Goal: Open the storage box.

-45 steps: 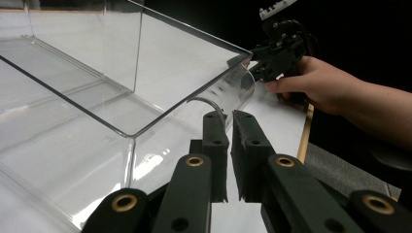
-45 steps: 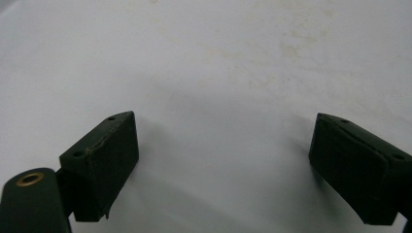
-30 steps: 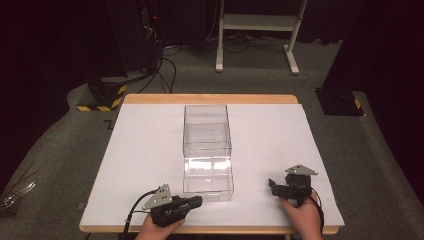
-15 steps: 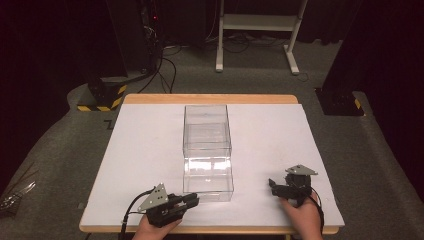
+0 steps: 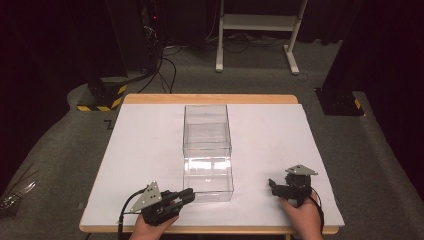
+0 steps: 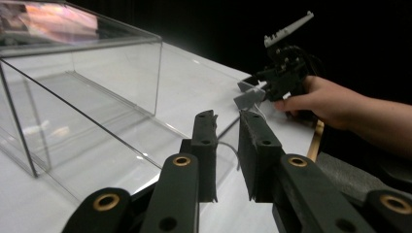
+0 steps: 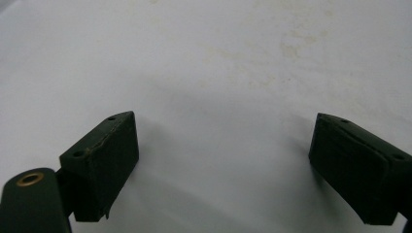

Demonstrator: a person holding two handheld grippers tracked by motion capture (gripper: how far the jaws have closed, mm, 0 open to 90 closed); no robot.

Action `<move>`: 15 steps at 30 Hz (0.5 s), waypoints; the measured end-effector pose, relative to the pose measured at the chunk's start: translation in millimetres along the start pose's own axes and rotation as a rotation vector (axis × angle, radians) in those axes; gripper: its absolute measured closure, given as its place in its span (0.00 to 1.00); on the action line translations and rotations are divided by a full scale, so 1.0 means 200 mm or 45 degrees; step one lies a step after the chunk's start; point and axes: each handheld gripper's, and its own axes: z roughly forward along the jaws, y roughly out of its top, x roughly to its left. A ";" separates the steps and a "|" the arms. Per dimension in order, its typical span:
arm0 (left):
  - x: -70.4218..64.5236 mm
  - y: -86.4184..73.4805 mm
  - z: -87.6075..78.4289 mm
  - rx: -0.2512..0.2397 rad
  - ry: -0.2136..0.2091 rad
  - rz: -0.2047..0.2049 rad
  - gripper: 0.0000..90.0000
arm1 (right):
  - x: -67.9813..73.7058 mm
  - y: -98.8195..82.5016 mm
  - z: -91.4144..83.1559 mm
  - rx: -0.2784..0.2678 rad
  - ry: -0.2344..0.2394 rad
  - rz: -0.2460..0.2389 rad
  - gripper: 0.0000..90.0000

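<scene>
We are holding the left gripper (image 5: 186, 196), jaws nearly together on nothing, near the clear box (image 5: 207, 150); nudging could slide it. The right gripper (image 5: 272, 186), spread wide, is resting apart.

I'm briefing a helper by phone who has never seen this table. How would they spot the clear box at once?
Start at the white-covered table. In its middle stands the clear box, long and see-through, running from the far side toward the person. The left gripper sits beside its near corner; unlike the black grippers, you can see straight through it.
</scene>
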 end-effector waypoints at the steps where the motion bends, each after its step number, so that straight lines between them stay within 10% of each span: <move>1: 0.00 0.01 0.00 -0.018 0.002 0.001 0.84 | 0.00 0.00 0.00 -0.001 -0.001 -0.001 0.12; 15: 0.06 0.10 -0.05 -0.106 0.079 0.046 0.66 | 0.00 0.00 0.00 -0.002 -0.002 -0.004 0.12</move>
